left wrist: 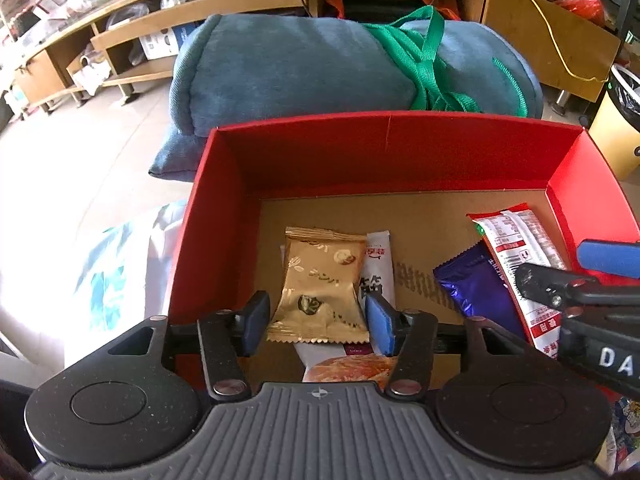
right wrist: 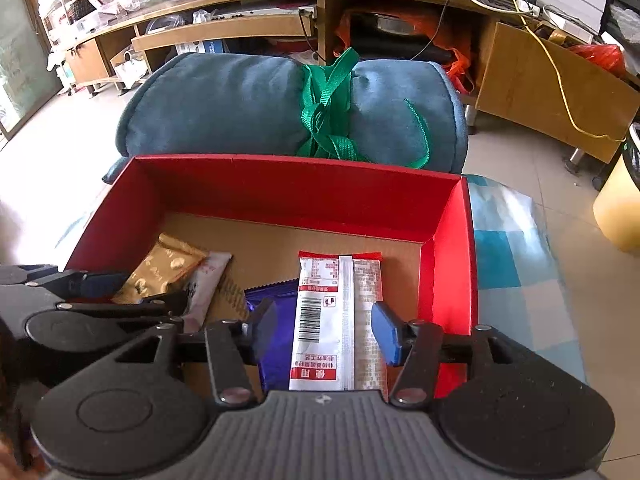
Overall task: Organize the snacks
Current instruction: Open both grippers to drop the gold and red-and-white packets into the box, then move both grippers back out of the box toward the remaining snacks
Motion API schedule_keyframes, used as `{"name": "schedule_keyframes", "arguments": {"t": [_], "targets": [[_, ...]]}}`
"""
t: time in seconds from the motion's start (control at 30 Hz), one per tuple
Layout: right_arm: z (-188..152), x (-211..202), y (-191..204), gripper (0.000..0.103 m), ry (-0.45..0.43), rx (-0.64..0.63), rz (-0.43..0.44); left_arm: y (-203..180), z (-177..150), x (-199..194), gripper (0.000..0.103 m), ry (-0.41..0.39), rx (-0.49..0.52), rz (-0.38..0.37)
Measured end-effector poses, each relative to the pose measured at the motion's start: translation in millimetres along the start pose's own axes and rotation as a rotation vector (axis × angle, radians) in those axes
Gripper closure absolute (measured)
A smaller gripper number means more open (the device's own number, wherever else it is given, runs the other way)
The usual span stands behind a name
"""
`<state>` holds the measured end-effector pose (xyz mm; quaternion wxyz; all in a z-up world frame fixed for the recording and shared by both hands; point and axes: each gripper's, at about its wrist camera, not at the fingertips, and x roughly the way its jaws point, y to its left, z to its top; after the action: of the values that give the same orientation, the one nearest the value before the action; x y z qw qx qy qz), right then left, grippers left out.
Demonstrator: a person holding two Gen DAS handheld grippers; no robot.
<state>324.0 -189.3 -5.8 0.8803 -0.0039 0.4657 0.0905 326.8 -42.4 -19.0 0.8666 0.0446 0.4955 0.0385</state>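
An open red box [left wrist: 360, 152] [right wrist: 280, 184] with a cardboard floor holds several snack packets. A gold packet [left wrist: 320, 276] [right wrist: 168, 268] lies on a white packet [left wrist: 378, 264] and a pastry-print packet [left wrist: 348, 368]. My left gripper [left wrist: 316, 312] is open and straddles the gold packet with small gaps at both pads. A red-and-white packet [right wrist: 336, 300] [left wrist: 516, 248] rests partly on a purple packet [right wrist: 276, 344] [left wrist: 476, 288] by the box's right wall. My right gripper [right wrist: 324, 320] is open around the red-and-white packet, its pads off it.
A rolled blue cushion [left wrist: 320, 64] tied with a green strap [right wrist: 328, 108] lies just behind the box. Beyond it stands a low wooden shelf unit [right wrist: 240, 28] with cables. A yellow bin [right wrist: 620, 204] stands at the right. A blue-and-white checked cloth [right wrist: 508, 248] lies under the box.
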Motion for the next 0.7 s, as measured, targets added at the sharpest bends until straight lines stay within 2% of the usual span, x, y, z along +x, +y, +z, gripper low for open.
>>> {"name": "schedule_keyframes", "arguments": {"t": [0.1,0.7], "targets": [[0,-2,0,0.053,-0.004,-0.002,-0.004,1,1,-4,0.034,-0.015,-0.002,-0.002],[0,-21,-1,0.048,-0.047,-0.013,-0.014,11,4,-35,0.026,-0.051,-0.039,-0.060]]}}
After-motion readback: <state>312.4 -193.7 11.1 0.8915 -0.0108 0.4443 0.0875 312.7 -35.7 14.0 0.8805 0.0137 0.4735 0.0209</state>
